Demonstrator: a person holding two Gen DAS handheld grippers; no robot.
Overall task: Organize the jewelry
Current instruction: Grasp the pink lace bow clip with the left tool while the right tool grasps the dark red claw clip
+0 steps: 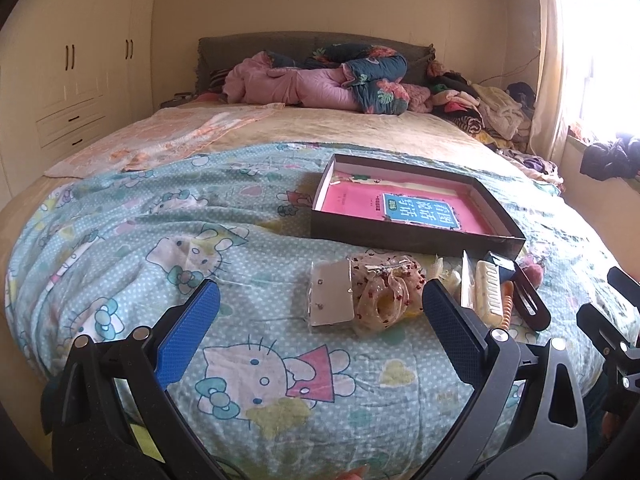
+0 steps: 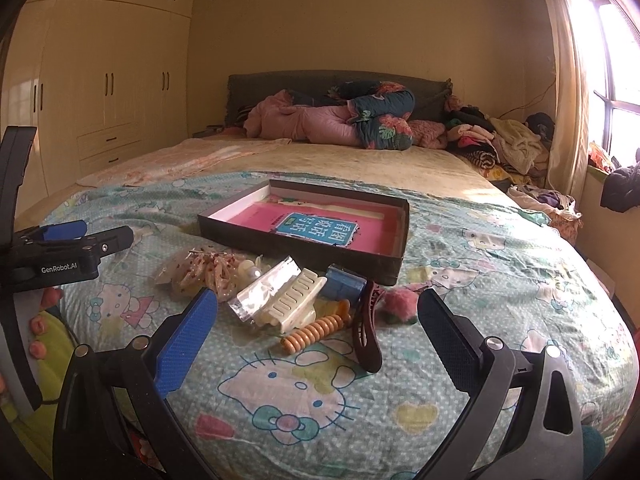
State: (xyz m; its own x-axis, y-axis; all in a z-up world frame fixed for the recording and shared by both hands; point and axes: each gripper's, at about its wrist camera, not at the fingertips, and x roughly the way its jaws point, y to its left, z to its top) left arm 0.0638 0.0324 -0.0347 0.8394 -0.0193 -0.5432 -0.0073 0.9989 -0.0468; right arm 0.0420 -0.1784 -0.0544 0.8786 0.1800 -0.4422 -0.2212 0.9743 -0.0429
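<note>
Leftmost, the left tool (image 1: 320, 312) hovers with its blue pads spread wide and nothing between them, low over the Hello Kitty bedsheet (image 1: 132, 216). Just ahead of it lie an earring card (image 1: 332, 298) in a clear sleeve and, touching it, a dotted scrunchie (image 1: 386, 294). Further right, the right tool (image 2: 318, 312) is likewise spread apart and holds nothing; between its fingers sit a cream hair claw (image 2: 296, 300), an orange spiral hair tie (image 2: 316, 332), a dark brown hair clip (image 2: 366, 330) and a pink pompom (image 2: 400, 306). Beyond this pile rests a shallow dark box (image 2: 304, 254), a pink booklet (image 2: 316, 224) lying inside it.
</note>
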